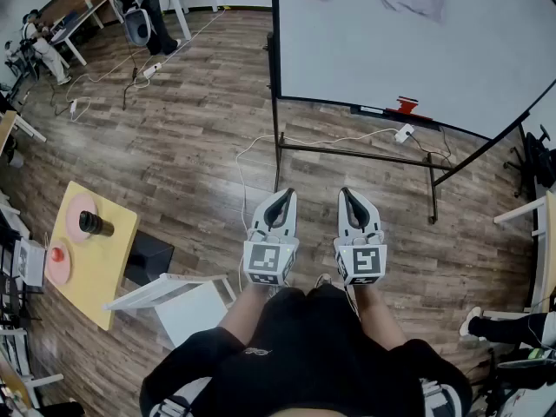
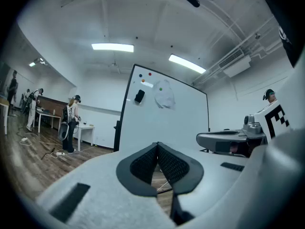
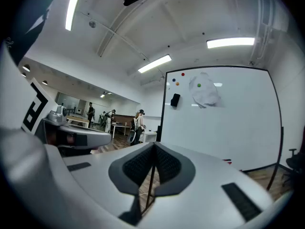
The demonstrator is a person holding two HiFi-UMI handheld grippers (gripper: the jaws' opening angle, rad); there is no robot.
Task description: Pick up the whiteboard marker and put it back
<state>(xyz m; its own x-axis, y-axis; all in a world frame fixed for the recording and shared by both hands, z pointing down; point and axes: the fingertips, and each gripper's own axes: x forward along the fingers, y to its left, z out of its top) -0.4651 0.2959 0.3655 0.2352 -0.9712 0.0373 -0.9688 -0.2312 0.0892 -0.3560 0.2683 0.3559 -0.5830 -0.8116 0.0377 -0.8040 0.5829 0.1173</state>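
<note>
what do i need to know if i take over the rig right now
Left gripper: shut, empty.
Right gripper: shut, empty. Both are held out side by side over the floor, facing the whiteboard.
Marker: not in either gripper. It may be among the small things on the board's tray, by the red item, but they are too small to tell.
Done: nothing yet.
Left: go to the board, pick up the marker, put it back.

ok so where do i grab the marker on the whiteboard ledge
Probably mid-barrel, coming from the front and slightly above with the right gripper. The marker lies lengthwise along the ledge at the foot of the whiteboard, so only that side is free. It is too small to tell its cap end.
</note>
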